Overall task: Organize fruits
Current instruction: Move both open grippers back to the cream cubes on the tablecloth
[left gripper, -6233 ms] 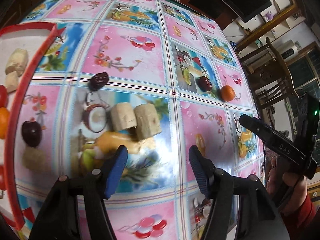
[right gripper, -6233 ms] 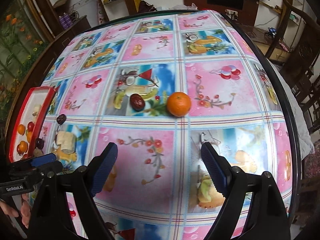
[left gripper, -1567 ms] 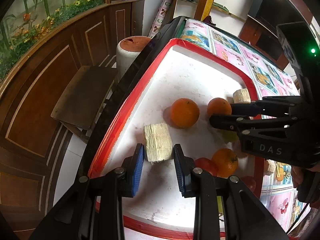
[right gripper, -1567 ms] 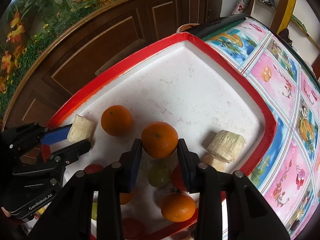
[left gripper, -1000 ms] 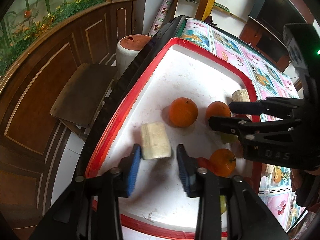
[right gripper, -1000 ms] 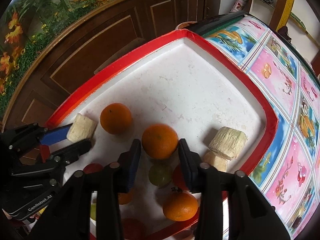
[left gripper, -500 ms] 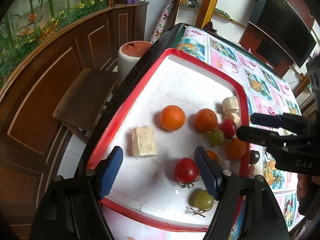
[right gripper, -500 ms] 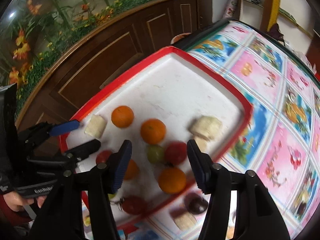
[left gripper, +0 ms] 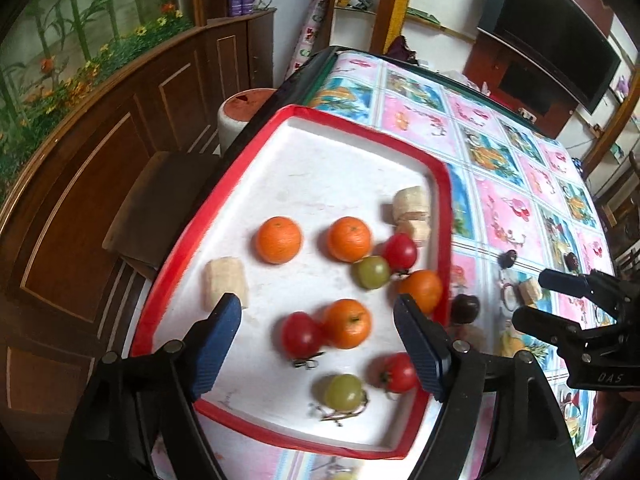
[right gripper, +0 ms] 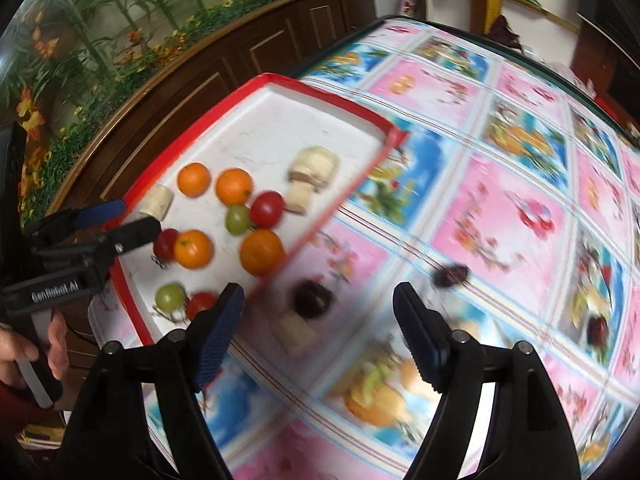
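Tray (left gripper: 442, 184): red rim, white floor, at the tabletop (right gripper: 500, 208) edge; holds four oranges, three red tomatoes, two green ones and three pale cut pieces.
Newest arrivals: pale cut piece (left gripper: 224, 282) near the tray's left rim, and an orange (left gripper: 349, 238) mid-tray; each was between jaws a second ago and now lies free.
Left gripper (left gripper: 318, 344): jaws have just been opening and stand wide, nothing between them; lifted clear above the tray's near half.
Right gripper (right gripper: 318, 338): jaws have just been opening, wide and empty; it has swung off the tray and now points at the tabletop beside the tray's rim.
Still outside the tray: dark round fruit (right gripper: 310, 298) just beside the rim, touching a pale cut piece (right gripper: 294, 334); a dark date (right gripper: 452, 274) further out; another dark fruit (right gripper: 598, 330) well apart, blurred.
Person: a hand (right gripper: 24, 354) on the left gripper's handle.
Task standing: both deliveries look finished; judged mostly done, with roughly four loose items left on the cloth.
Likely next: the nearest pair by the rim, probably for the right gripper.
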`<state>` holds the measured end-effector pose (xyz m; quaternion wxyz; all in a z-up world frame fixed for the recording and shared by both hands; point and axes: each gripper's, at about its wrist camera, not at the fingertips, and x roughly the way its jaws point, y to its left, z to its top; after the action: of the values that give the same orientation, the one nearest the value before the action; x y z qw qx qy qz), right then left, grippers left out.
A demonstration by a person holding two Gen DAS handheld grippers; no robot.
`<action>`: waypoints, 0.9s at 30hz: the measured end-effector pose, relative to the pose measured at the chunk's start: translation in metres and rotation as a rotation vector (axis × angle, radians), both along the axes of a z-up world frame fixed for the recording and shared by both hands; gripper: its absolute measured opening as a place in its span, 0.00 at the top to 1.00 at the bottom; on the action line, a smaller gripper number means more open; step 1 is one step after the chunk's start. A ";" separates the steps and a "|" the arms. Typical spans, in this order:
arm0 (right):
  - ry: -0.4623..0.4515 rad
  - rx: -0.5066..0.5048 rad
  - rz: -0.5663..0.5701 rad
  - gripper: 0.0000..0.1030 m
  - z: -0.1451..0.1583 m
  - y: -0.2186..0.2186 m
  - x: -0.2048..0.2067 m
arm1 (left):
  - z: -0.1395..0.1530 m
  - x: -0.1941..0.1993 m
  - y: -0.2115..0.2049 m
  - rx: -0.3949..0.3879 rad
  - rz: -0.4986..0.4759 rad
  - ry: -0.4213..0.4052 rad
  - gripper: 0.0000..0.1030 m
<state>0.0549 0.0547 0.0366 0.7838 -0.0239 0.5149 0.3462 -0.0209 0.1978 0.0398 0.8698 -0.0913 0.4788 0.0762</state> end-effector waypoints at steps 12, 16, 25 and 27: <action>0.032 -0.015 -0.137 0.24 -0.015 -0.074 -0.013 | 0.006 0.009 -0.047 0.003 -0.100 -0.003 0.23; 0.050 -0.013 -0.166 0.24 -0.021 -0.090 -0.019 | 0.004 0.009 -0.059 -0.002 -0.128 0.011 0.23; 0.072 -0.013 -0.191 0.24 -0.032 -0.109 -0.028 | -0.005 0.009 -0.086 -0.031 -0.188 0.039 0.23; 0.077 -0.015 -0.194 0.24 -0.034 -0.112 -0.027 | -0.006 0.009 -0.090 -0.042 -0.199 0.043 0.23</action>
<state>0.0274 -0.0569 0.0029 0.7933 0.0338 0.5469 0.2654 -0.0114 0.1074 0.0341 0.8605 -0.0596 0.5056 -0.0187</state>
